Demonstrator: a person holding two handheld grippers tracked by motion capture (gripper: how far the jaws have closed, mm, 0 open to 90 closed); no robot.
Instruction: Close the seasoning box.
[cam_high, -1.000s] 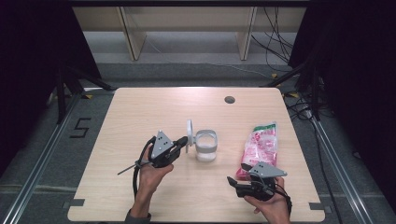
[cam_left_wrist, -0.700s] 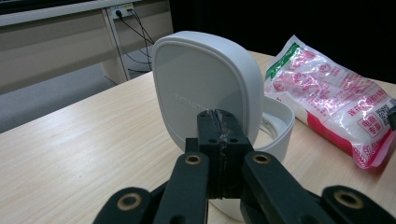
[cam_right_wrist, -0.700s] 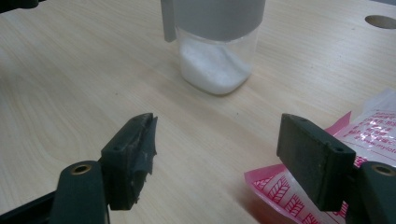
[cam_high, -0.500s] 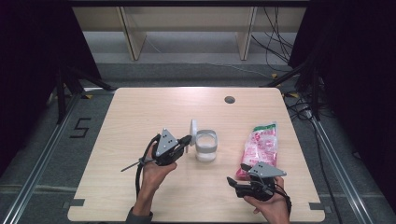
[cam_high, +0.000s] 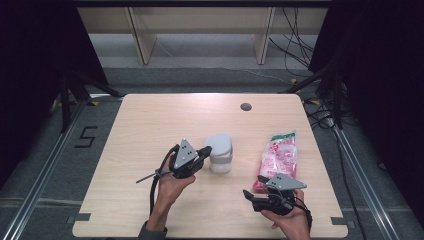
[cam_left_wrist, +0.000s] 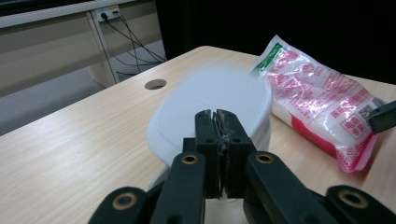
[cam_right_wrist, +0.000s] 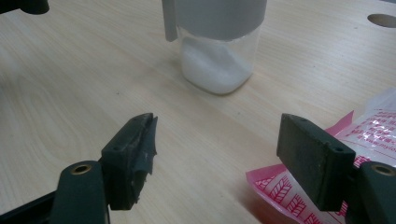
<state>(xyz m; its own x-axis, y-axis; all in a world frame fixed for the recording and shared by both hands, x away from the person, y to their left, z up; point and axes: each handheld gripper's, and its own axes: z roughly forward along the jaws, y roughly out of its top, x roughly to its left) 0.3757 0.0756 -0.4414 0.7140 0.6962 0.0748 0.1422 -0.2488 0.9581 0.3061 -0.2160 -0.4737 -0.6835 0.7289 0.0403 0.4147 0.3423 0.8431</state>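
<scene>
A clear jar (cam_high: 220, 162) holding white powder (cam_right_wrist: 215, 70) stands mid-table, its white flip lid (cam_left_wrist: 210, 95) lying down over the top. My left gripper (cam_high: 205, 152) is shut, its tips (cam_left_wrist: 217, 116) resting against the lid's near edge with nothing seen between the jaws. To the right lies a pink and red bag (cam_high: 279, 156) of white grains (cam_left_wrist: 322, 95). My right gripper (cam_high: 250, 196) is open near the table's front edge, just left of the bag's near end (cam_right_wrist: 369, 135), with nothing between its jaws (cam_right_wrist: 219, 140).
A round cable hole (cam_high: 245, 106) sits at the back of the wooden table (cam_high: 150, 125). Shelf legs and cables stand on the floor beyond the far edge.
The jar's lid stood upright a second ago and now lies down over the jar. My left gripper has moved right and slightly down with it. The right gripper has stayed still.
</scene>
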